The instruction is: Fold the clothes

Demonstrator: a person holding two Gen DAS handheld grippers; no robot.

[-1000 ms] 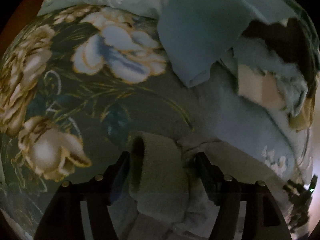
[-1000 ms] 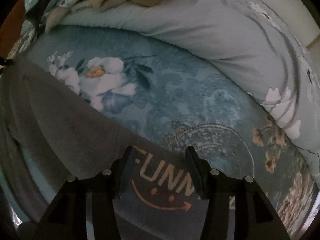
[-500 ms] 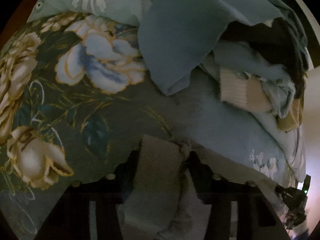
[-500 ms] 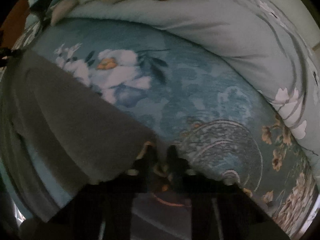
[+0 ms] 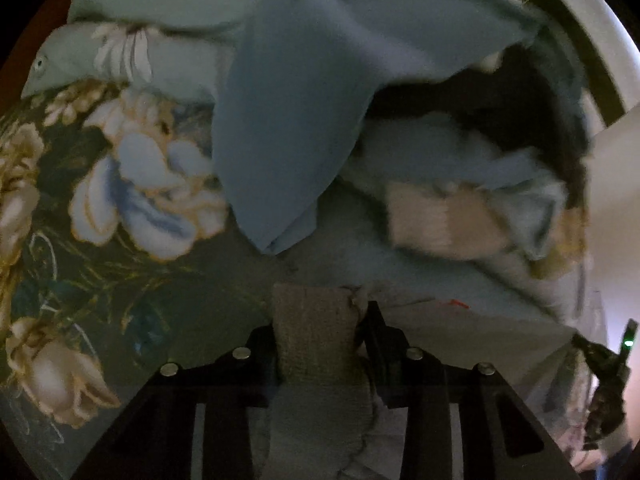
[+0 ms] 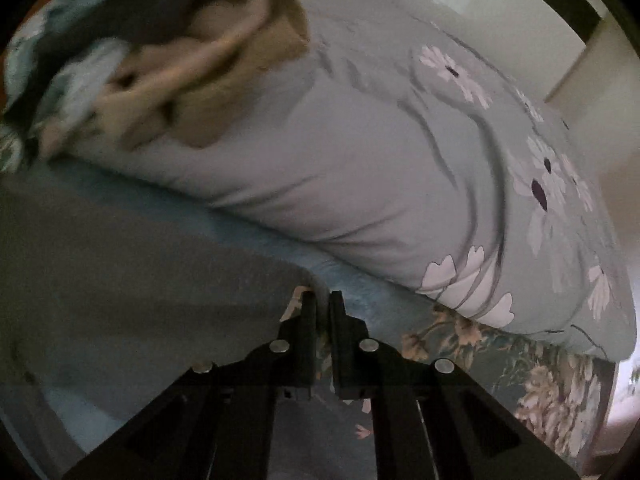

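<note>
The grey sweatshirt [image 5: 316, 344] is in our grip at both ends, lifted just off the bed. Our left tool [image 5: 320, 320] has a thick ribbed fold of it wedged between its fingers, and the jaws are closing on that fold. Our right tool [image 6: 322, 304] is pinched almost flat on the garment's edge, a bit of printed fabric showing at the fingertips, while the grey body of the sweatshirt spreads away to the left in that view. Under and just beyond the garment lies the floral bedspread [image 5: 120, 200], dark teal with cream and blue blooms. Farther back sits a pale grey-green duvet [image 6: 360, 152] with white flowers, and on it a blurred heap of other clothes [image 5: 460, 208], blue, beige and dark.
</note>
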